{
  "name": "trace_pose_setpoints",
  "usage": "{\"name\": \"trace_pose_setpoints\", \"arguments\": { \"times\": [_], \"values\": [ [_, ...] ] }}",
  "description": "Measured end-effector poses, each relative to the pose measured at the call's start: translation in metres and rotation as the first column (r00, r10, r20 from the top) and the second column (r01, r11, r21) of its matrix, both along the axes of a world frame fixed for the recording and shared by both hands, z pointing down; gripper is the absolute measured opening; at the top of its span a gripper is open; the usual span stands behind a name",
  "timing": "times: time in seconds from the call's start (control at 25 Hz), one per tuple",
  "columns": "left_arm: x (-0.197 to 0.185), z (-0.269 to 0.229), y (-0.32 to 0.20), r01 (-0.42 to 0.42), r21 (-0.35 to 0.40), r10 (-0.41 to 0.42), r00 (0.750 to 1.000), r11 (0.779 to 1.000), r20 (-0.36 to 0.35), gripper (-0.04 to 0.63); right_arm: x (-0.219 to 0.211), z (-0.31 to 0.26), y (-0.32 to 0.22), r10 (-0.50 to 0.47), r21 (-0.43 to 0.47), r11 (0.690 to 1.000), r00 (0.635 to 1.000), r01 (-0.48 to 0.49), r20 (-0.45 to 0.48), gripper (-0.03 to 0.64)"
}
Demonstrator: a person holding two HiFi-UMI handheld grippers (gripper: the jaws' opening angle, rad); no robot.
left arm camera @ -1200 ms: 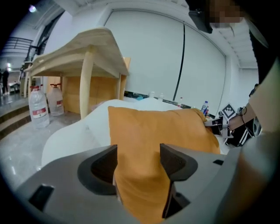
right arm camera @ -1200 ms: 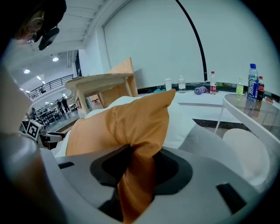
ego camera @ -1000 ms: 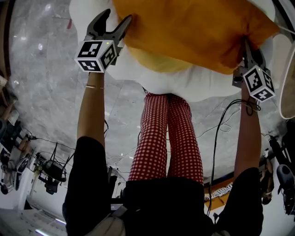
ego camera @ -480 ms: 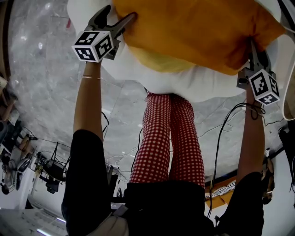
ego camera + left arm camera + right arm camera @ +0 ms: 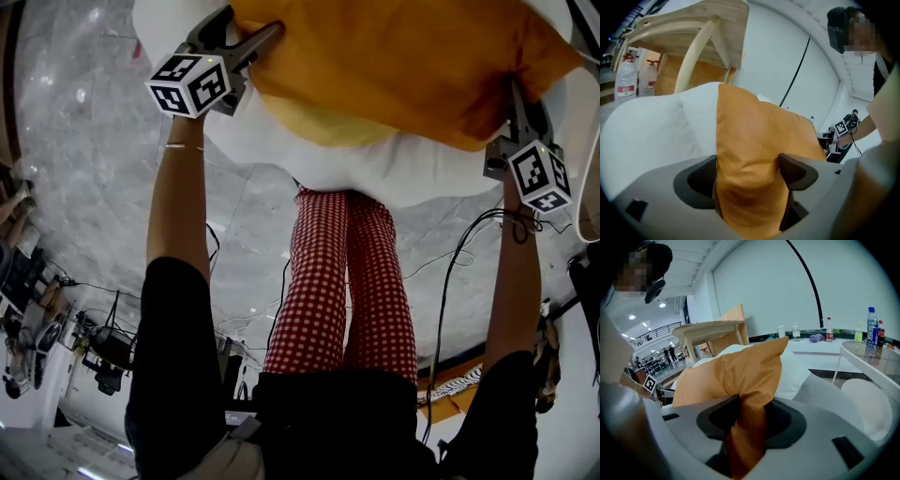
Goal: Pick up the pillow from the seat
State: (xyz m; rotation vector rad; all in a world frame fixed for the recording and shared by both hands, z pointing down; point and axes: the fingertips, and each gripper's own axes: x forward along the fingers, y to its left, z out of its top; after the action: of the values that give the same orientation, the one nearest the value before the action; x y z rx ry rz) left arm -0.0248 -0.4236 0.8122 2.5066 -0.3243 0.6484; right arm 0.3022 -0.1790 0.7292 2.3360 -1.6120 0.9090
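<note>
Squarely, pillow (image 5: 403, 66) between just-opening left fingers (image 5: 800, 172) and pinching right fingers (image 5: 785, 423).

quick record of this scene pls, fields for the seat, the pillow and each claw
seat: white, soft, under the pillow
pillow: orange, lying on the seat, one claw at each end
left claw: open wide, jaws have just been opening, pillow's end between them but not pinched
right claw: shut on the pillow's other end, fabric bunched between the jaws
stage: pillow looks not yet lifted
</note>
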Motion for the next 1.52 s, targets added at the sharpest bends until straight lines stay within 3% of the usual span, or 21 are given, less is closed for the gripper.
{"name": "trace_pose_setpoints", "arguments": {
  "times": [0.16, 0.4, 0.92, 1.12, 1.52],
  "values": [
    [0.004, 0.000, 0.003, 0.008, -0.040, -0.008, 1.000, 0.999, -0.016, 0.411, 0.000, 0.000, -0.001, 0.000, 0.001, 1.000, 1.000, 0.000, -0.003, 0.173],
    [0.007, -0.001, 0.004, 0.042, 0.015, -0.042, 0.999, 0.999, -0.001, 0.397, 0.001, 0.000, -0.001, 0.002, 0.003, 1.000, 1.000, -0.002, -0.007, 0.173],
    [0.011, -0.011, 0.012, 0.109, 0.105, -0.116, 0.991, 0.988, 0.067, 0.253, 0.002, -0.003, 0.000, 0.023, -0.011, 1.000, 1.000, -0.023, -0.020, 0.172],
    [0.009, -0.016, 0.016, 0.130, 0.140, -0.143, 0.986, 0.982, 0.085, 0.233, -0.002, -0.002, 0.003, 0.042, -0.027, 0.999, 0.998, -0.043, -0.037, 0.170],
    [0.004, -0.031, 0.024, 0.125, 0.143, -0.142, 0.983, 0.982, 0.119, 0.204, -0.010, -0.012, 0.008, 0.075, -0.038, 0.996, 0.996, -0.076, -0.040, 0.158]
  ]
}}
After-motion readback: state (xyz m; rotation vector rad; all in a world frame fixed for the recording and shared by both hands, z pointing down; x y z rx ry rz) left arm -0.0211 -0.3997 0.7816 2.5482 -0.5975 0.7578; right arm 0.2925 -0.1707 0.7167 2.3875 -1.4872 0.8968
